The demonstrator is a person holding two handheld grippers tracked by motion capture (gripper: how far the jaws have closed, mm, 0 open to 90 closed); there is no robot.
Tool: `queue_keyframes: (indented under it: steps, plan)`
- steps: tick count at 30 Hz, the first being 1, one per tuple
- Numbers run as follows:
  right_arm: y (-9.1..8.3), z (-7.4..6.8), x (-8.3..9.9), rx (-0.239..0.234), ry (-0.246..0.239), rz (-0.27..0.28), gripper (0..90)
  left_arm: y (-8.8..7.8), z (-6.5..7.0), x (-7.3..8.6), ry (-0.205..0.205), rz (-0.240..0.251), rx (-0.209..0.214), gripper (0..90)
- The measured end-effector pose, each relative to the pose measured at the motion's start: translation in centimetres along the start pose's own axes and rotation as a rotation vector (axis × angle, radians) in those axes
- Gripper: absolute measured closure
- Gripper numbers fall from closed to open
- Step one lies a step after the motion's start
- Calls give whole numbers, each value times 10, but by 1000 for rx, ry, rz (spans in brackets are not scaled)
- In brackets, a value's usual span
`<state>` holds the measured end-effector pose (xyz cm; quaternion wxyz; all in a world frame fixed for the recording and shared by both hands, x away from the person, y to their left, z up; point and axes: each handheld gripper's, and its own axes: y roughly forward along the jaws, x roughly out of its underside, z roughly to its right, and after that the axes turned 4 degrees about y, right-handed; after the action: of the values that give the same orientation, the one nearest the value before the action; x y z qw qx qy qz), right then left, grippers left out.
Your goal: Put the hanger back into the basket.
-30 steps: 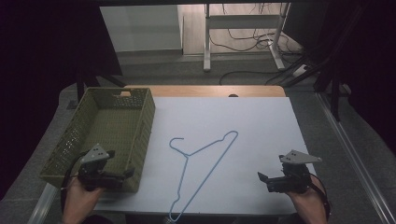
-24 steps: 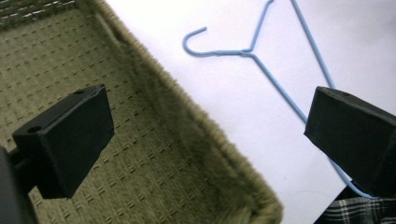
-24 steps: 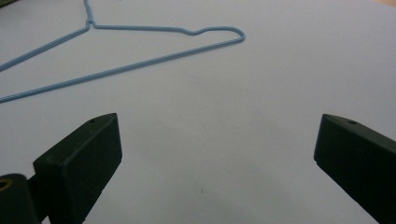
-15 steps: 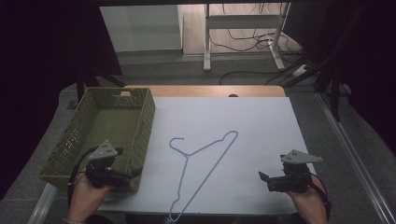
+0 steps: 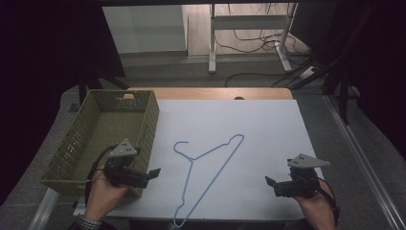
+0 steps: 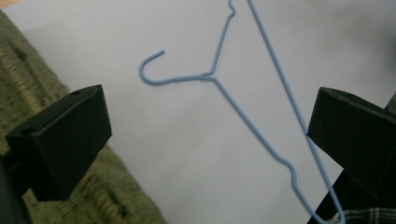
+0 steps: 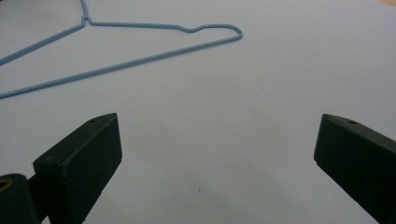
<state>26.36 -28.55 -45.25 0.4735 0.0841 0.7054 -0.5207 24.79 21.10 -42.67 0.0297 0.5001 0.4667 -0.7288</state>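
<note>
Dark walls and a grey floor with trailing cables surround the white-topped desk (image 5: 268, 124), which runs from a wooden far edge toward the person. Along its left side sits the olive-green woven plastic basket (image 5: 95, 139), rectangular and open-topped. Just right of it, near the middle of the desk, the light-blue wire clothes hanger (image 5: 210, 167) lies flat, its hook pointing toward the basket and its long bar running diagonally down to the near edge. Compared with a second ago, the left gripper (image 5: 154, 172) has moved rightward from over the basket's near corner to the desk beside it, closer to the hanger; its jaws stand wide apart and grasp nothing. At the lower right the right gripper (image 5: 269, 182) stays where it was, well apart from the hanger, jaws likewise spread and bare.
</note>
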Motion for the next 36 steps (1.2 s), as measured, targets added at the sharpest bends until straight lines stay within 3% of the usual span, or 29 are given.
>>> queue_keyframes:
  steps: [6,24,30,36]
  plan:
    - [0,0,0,0,-2,-1,4,13,5,-9,-10,-11,34,0]
    - [2,-1,0,-5,-9,-7,4,53,31,-42,56,-72,45,32]
    - [2,-2,0,-7,-13,-10,4,75,29,-45,58,-97,22,79]
    - [3,-2,0,-10,-19,-19,5,98,24,-46,52,-117,29,162]
